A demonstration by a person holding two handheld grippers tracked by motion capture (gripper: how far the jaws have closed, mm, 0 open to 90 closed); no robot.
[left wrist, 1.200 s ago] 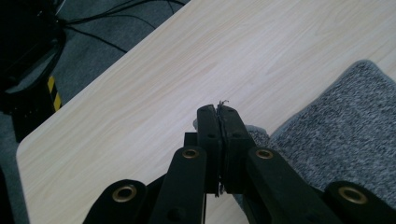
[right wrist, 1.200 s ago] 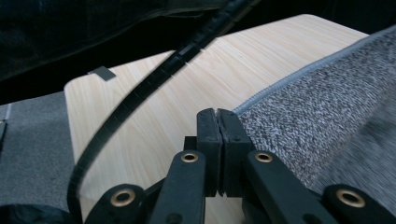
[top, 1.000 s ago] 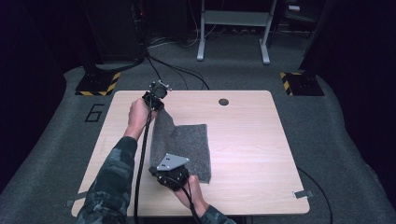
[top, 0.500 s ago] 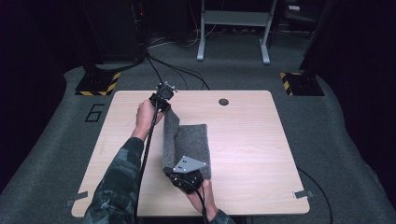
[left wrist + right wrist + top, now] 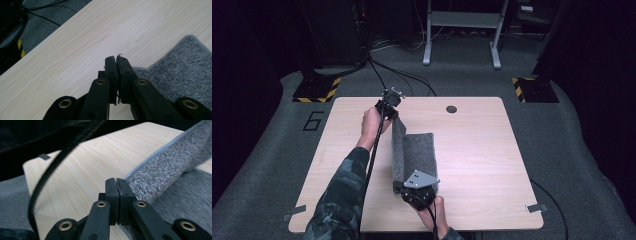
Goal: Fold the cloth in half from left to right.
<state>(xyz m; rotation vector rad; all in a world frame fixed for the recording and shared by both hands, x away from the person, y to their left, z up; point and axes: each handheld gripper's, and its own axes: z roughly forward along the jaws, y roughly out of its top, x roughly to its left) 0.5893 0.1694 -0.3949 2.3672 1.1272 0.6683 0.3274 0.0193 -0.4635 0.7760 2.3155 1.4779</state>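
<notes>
On the pale wooden table point(image 5: 492, 150) lies the grey cloth point(image 5: 419, 152), near its middle, its left edge lifted into a raised flap. My left gripper point(image 5: 388, 106) pinches the far corner, jaws clamped on the fabric with threads showing at the tips. My right gripper point(image 5: 418, 192) pinches the near corner just as tightly, and the edge runs taut between them.

Your cloth point(image 5: 419, 155) lies on the table point(image 5: 482, 150) near its middle, its left edge lifted and folded rightward — your left claw point(image 5: 393, 114) pinches its far corner, your right claw point(image 5: 404, 186) its near corner — with a round hole point(image 5: 451, 109) in the tabletop behind, to the right.
</notes>
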